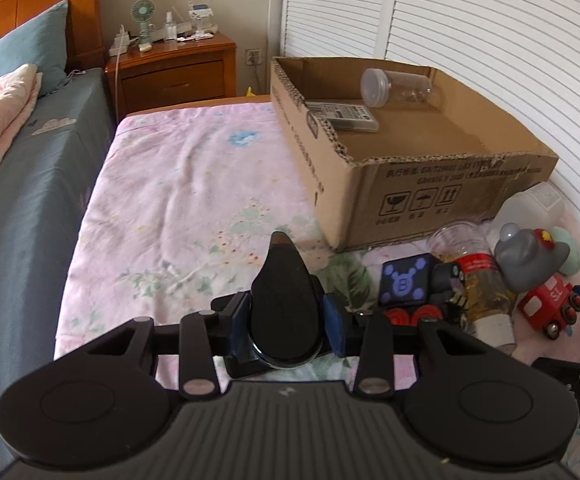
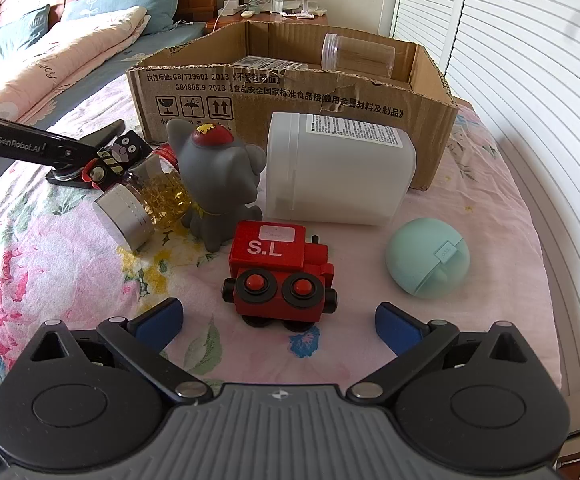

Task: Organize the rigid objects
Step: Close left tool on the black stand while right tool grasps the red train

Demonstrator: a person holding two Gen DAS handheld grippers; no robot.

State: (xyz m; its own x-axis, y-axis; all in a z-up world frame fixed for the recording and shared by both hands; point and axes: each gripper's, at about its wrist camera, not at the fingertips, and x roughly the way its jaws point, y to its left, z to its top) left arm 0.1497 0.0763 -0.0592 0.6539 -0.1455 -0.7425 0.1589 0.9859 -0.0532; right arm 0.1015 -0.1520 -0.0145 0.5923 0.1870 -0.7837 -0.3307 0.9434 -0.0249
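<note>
Black teardrop-shaped plastic object [image 1: 284, 304] is sitting between the blue-padded fingers [image 1: 335, 326] of the left gripper [image 1: 288, 322], pads pressing both its sides, the object's base lying on the pink floral bedsheet [image 1: 178, 184]. Landmark: the open brown cardboard box [image 1: 418, 200] on the bed. Inside the box, a clear lidded plastic jar [image 1: 396, 88] is lying on its side next to a flat grey labelled pack [image 1: 344, 116]. Just in front of the box, a white plastic canister [image 2: 338, 168], a grey rubber animal figure [image 2: 218, 176] and an amber capsule bottle with a silver cap [image 2: 146, 204] are resting close together. Nearer than those, a red wooden toy train marked S.L [image 2: 280, 272] is standing just ahead of the right gripper [image 2: 278, 324], whose fingers are spread wide, holding nothing. A mint-green rounded case [image 2: 428, 258] is lying to the train's right.
</note>
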